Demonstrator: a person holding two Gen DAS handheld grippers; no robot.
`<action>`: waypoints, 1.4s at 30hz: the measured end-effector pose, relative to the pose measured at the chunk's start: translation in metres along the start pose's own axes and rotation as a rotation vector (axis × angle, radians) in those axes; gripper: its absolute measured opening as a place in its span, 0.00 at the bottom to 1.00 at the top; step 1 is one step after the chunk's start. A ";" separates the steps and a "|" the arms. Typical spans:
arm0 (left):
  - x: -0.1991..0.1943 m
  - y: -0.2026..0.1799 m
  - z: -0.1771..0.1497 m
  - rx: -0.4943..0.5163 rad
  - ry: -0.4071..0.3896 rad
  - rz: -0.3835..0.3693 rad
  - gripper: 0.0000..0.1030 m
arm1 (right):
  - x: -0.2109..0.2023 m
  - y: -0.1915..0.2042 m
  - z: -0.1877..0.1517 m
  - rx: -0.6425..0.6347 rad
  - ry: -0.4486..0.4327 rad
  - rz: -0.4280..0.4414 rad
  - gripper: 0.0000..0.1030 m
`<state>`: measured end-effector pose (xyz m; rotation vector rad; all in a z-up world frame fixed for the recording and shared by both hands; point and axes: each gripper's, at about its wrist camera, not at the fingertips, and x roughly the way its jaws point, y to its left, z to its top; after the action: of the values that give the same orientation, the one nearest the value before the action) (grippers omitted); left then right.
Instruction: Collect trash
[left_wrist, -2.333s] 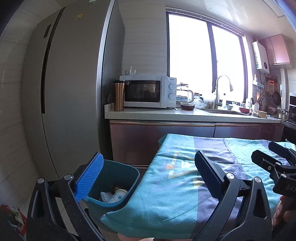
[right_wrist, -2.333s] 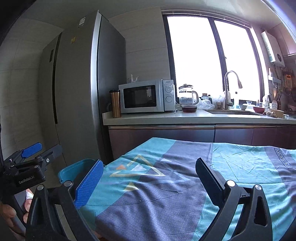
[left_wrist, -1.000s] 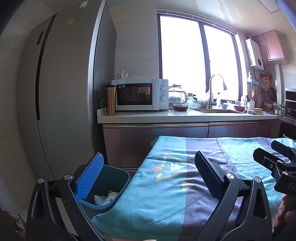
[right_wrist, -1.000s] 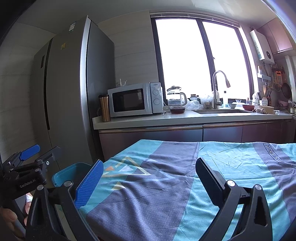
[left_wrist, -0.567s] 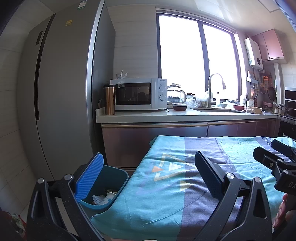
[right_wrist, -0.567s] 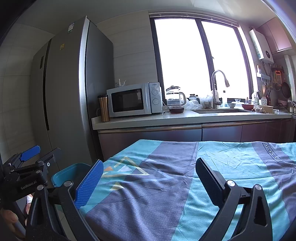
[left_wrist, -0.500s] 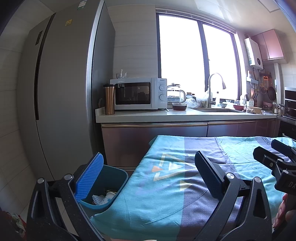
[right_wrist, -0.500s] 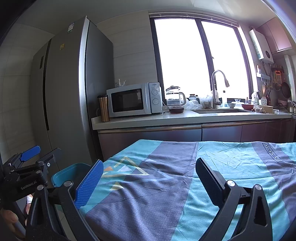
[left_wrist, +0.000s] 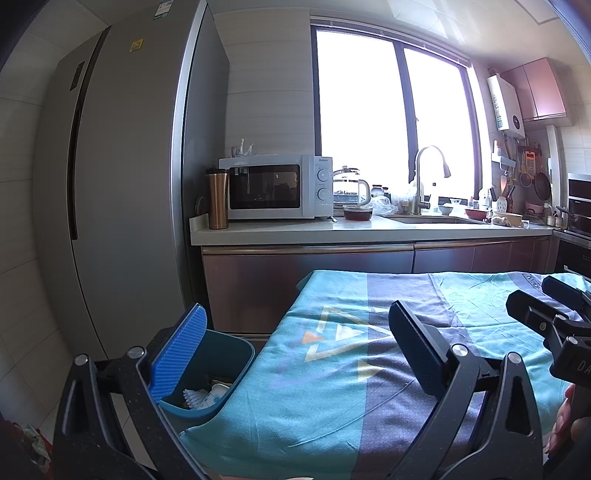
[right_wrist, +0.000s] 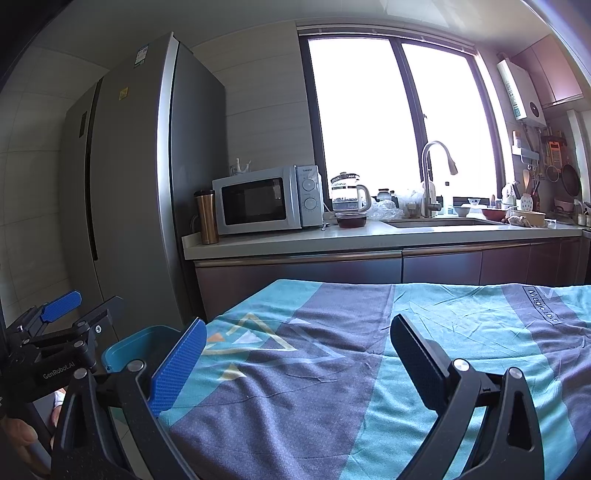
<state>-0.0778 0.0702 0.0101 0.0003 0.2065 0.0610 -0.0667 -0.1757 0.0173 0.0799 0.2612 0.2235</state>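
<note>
Kitchen: one teal tablecloth (left_wrist: 332, 387), one blue bin (left_wrist: 221, 369); left gripper (left_wrist: 295, 343), right gripper (right_wrist: 295, 350) both spread, empty.

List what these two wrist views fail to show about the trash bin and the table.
- Blue bin: the left wrist view shows only some white items inside; the left gripper finger and the tablecloth hide the rest.
- Same bin, right wrist view: only its rim shows, behind the right gripper.
- Table's near edge: cut off by both frames.
- Red and green object on the floor: cut off at the left wrist view's corner, unidentifiable.
</note>
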 end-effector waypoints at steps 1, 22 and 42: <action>0.000 0.000 0.000 0.000 0.000 0.000 0.94 | 0.000 0.000 0.000 0.000 -0.001 -0.001 0.94; 0.004 -0.003 0.001 0.004 0.005 -0.005 0.94 | 0.000 0.001 -0.001 0.001 -0.002 -0.002 0.94; 0.007 -0.003 0.000 0.005 0.010 -0.003 0.94 | -0.001 0.002 -0.003 0.005 0.000 -0.004 0.94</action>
<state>-0.0709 0.0676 0.0087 0.0044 0.2162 0.0576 -0.0692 -0.1736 0.0151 0.0845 0.2625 0.2185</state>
